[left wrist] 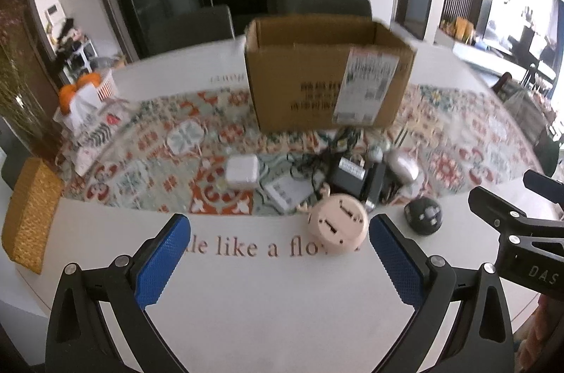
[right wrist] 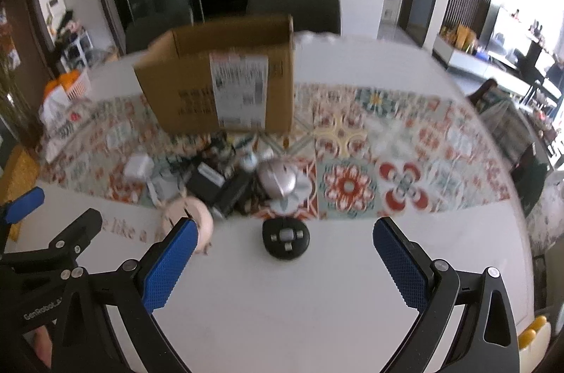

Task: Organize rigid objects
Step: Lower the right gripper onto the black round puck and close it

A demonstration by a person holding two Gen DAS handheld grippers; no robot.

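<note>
- The left gripper (left wrist: 280,262) has its blue fingers spread wide and holds nothing. It hangs over the white table (left wrist: 268,306).
- The right gripper (right wrist: 282,267) is spread wide too, with nothing in it.
- The pink round thing (left wrist: 337,224) sits in front of the cardboard box (left wrist: 328,73), near the table edge.
- The black round thing (right wrist: 285,238) lies beside the pink one.
- A messy pile of black chargers (left wrist: 356,177) and a silver mouse (right wrist: 277,179) lie closer to the box.

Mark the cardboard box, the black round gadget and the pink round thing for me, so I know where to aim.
cardboard box (left wrist: 299,84): left wrist view, on its front wall.
black round gadget (right wrist: 286,237): right wrist view, on its top face among the buttons.
pink round thing (left wrist: 336,224): left wrist view, on its flat slotted face.
</note>
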